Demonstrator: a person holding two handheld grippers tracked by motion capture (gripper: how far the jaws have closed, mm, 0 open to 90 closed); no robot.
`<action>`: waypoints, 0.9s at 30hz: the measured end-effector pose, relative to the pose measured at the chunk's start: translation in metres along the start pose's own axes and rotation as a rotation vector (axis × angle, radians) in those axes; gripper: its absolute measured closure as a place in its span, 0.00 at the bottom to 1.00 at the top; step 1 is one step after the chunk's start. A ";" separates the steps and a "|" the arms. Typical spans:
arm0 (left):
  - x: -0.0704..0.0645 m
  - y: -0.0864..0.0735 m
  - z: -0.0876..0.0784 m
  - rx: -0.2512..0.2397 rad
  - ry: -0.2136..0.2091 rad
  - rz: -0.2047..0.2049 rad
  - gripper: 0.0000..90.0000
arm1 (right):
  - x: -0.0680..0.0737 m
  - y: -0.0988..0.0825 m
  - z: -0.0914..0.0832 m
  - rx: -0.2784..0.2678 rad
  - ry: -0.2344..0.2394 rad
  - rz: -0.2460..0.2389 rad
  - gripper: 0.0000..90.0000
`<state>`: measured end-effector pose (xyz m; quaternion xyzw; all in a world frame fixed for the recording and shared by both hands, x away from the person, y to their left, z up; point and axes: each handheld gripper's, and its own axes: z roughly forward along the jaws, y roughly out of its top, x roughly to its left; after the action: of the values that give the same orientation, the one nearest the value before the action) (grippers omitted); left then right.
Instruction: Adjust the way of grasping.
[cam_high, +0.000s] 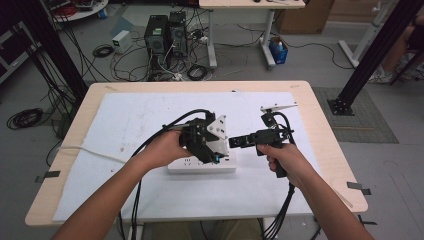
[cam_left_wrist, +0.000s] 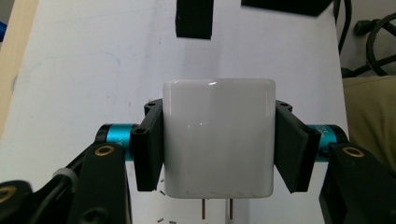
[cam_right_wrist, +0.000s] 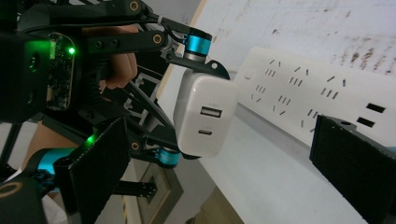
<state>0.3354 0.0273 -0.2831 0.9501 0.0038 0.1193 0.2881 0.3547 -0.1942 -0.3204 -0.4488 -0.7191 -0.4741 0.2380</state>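
There is one white charger with two metal prongs and two ports on its face, and one white power strip lying on one counter under one white sheet. Two grippers are here — the left gripper and the right gripper — each with two black fingers. Two computer towers stand on the floor — and one blue box.

White square charger, prongs down, held above the white power strip.
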 end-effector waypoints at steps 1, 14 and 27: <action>0.000 0.001 0.000 -0.007 0.010 -0.005 0.47 | -0.001 0.000 0.001 0.001 -0.001 0.008 0.05; 0.000 0.006 0.003 -0.023 0.029 -0.006 0.47 | -0.006 0.006 0.024 0.018 0.049 0.108 0.05; 0.001 0.006 0.004 -0.015 0.038 -0.002 0.47 | -0.011 0.009 0.030 0.009 0.092 0.160 0.20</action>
<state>0.3365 0.0200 -0.2828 0.9455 0.0094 0.1371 0.2951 0.3704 -0.1705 -0.3380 -0.4816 -0.6714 -0.4703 0.3100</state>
